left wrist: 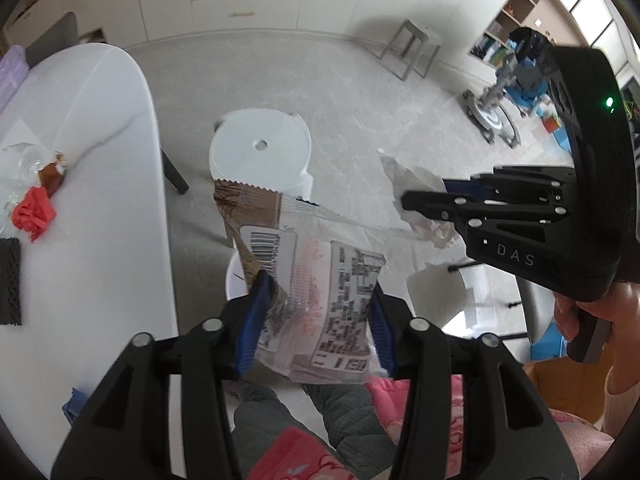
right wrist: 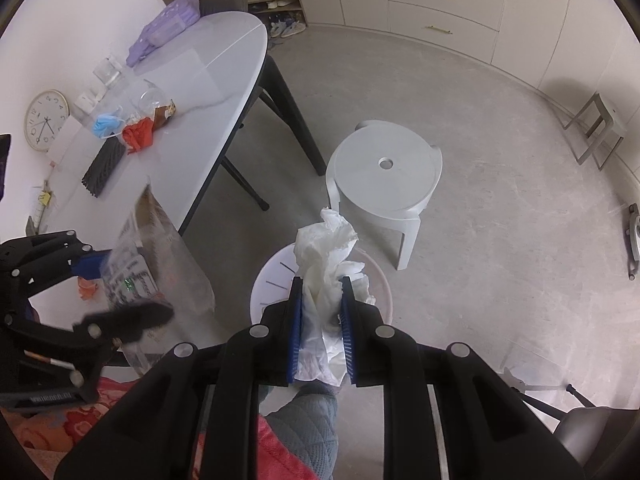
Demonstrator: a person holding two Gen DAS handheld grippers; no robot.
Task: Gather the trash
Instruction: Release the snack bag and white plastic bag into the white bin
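Right wrist view showed your right gripper [right wrist: 322, 312] pinching crumpled tissue [right wrist: 328, 248] above the bin [right wrist: 272, 276] at six o'clock; you needed the left gripper [left wrist: 316, 320], clasping its wrapper [left wrist: 316, 280], over it before releasing.

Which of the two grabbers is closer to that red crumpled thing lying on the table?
Left. The left gripper, with a plastic wrapper between its jaws, is beside the table edge near the red crumpled scrap. The right gripper, clamping a white tissue, hangs farther out over the bin.
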